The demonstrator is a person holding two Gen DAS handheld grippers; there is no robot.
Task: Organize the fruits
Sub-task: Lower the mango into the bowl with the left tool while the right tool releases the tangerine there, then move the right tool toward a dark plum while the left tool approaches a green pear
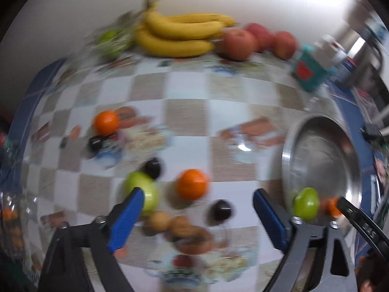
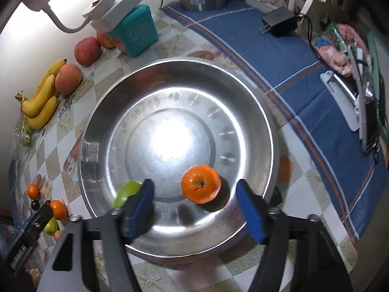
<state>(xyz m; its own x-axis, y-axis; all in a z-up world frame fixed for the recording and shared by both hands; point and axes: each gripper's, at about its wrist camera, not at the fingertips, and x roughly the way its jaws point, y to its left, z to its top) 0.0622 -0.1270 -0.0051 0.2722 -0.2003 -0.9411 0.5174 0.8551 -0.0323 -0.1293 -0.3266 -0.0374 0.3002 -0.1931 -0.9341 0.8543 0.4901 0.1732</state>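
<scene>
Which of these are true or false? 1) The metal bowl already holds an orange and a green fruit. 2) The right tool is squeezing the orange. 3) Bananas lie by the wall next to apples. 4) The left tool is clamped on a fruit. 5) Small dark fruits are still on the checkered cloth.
1) True: an orange and a green fruit sit inside the metal bowl.
2) False: the right gripper is open, and the orange lies loose between its fingers.
3) True: the bananas rest beside the apples.
4) False: the left gripper is open and holds nothing.
5) True: dark fruits remain on the cloth.
</scene>
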